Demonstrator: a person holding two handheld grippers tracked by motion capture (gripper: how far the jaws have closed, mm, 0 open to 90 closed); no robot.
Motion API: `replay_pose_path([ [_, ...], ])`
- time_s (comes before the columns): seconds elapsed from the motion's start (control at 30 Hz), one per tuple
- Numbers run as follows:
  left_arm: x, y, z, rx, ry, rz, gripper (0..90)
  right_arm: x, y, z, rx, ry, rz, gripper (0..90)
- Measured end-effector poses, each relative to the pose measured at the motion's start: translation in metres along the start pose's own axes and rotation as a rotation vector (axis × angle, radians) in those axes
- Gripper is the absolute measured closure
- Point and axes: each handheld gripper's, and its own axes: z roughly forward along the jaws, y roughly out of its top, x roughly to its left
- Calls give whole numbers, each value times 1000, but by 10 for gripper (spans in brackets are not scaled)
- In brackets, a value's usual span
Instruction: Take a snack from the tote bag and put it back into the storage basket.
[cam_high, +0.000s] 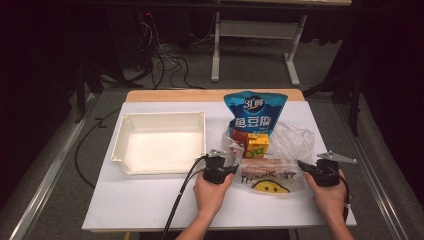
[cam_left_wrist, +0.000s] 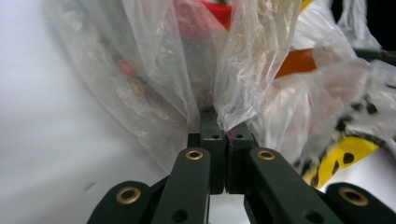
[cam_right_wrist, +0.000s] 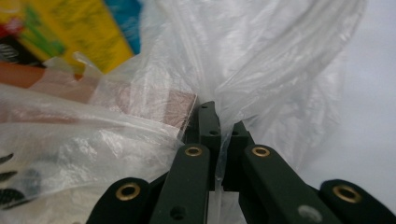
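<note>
Both grippers, left gripper (cam_high: 233, 169) and right gripper (cam_high: 301, 164), pinch the plastic bag (cam_high: 270, 175).

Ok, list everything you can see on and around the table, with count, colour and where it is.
Plastic bag: one, clear with a yellow smiley print, front right of the table, pinched at both ends.
Blue pouch: one, blue with white print, standing behind the bag.
Yellow carton: one, inside the bag.
Brown bar: one, reddish brown, inside the bag, near its front.
Tray: one, white, left on the table.
Table: one, white top.
Left gripper: black, shut on the bag's left end.
Right gripper: black, shut on the bag's right end.
Hands: two, at the near edge.
</note>
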Motion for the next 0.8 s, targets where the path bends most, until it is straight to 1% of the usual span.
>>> replay_pose_path([
  [0.03,0,0,0,0,0,0,890,0,0,0,0,0,0,900],
  [0.07,4,-1,-2,1,11,-12,890,8,0,-1,-10,-1,-50,900],
  [0.1,4,-1,-2,1,11,-12,889,8,0,-1,-10,-1,-50,900],
  [0.13,6,-3,-1,20,34,-8,889,11,0,-2,-19,0,-55,900],
  [0.17,7,-4,-1,33,41,0,885,14,2,-3,-46,8,-67,900],
  [0.2,9,-7,0,37,54,8,872,19,4,-4,-74,0,-73,900],
  [0.23,9,-7,0,37,54,8,869,19,4,-4,-74,0,-73,900],
  [0.27,11,-8,0,36,48,5,868,21,4,-3,-67,-16,-89,900],
  [0.3,11,-8,0,36,48,5,863,21,4,-3,-67,-16,-89,900],
  [0.33,11,-8,0,35,48,6,844,18,4,-1,-51,1,-56,900],
  [0.37,10,-8,-1,36,51,8,844,18,4,-1,-51,1,-56,900],
  [0.4,8,-7,-5,19,58,8,817,16,4,1,-42,7,-51,900],
  [0.43,7,-6,-7,11,68,11,765,15,2,2,-39,9,-45,900],
  [0.47,2,-5,-15,-11,89,30,682,12,1,3,-17,0,-63,852],
  [0.5,2,-5,-15,-11,89,30,634,12,1,3,-17,0,-63,852],
  [0.53,-1,-4,-24,-33,102,59,585,12,1,-3,-41,-54,-79,681],
  [0.57,-1,-4,-24,-33,102,59,567,12,1,-3,-41,-54,-79,681],
  [0.6,-3,-2,-34,-56,95,69,540,11,6,-15,-110,-71,-56,534],
  [0.63,-3,-2,-34,-56,95,69,519,11,6,-15,-110,-71,-56,534],
  [0.67,-5,0,-45,-81,94,86,479,10,14,-29,-176,-59,-29,421],
  [0.7,-5,0,-45,-81,94,86,447,10,14,-29,-176,-59,-29,421],
  [0.73,-8,1,-56,-114,83,106,411,12,20,-43,-218,-80,-41,372],
  [0.77,-8,1,-56,-114,83,106,392,12,20,-43,-218,-80,-41,372],
  [0.8,-12,3,-66,-149,72,127,359,14,25,-56,-272,-93,-74,368],
])
